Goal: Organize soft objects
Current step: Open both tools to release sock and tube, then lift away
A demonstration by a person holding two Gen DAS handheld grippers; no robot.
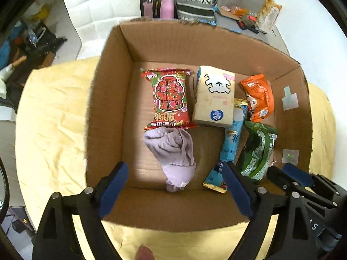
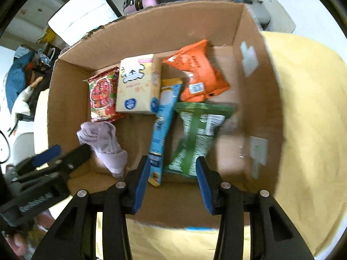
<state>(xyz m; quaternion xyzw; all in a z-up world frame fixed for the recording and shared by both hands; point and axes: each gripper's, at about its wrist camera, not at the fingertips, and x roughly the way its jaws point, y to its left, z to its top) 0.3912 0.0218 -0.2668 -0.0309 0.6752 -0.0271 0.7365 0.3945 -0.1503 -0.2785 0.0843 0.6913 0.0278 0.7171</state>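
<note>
An open cardboard box (image 1: 108, 112) (image 2: 65, 112) stands on a yellow cloth (image 1: 54, 119). Inside lie a red wipes pack (image 1: 169, 97), a beige tissue pack (image 1: 214, 97), an orange pouch (image 1: 260, 97), a long blue packet (image 1: 229, 143), a green pouch (image 1: 258, 151) and a crumpled lilac cloth (image 1: 173, 151). My left gripper (image 1: 174, 173) hangs open above the lilac cloth, its pads apart from it. My right gripper (image 2: 173, 162) is open over the box's near side, above the green pouch (image 2: 195, 134) and blue packet (image 2: 162, 125), gripping nothing. The lilac cloth (image 2: 104, 143) lies to its left.
Beyond the box's far wall stand a white padded chair (image 1: 97, 6), a pink suitcase (image 1: 162, 2), a patterned bag (image 1: 195, 2) and a grey seat with small clutter (image 1: 245, 10). The yellow cloth (image 2: 308, 108) spreads on both sides of the box.
</note>
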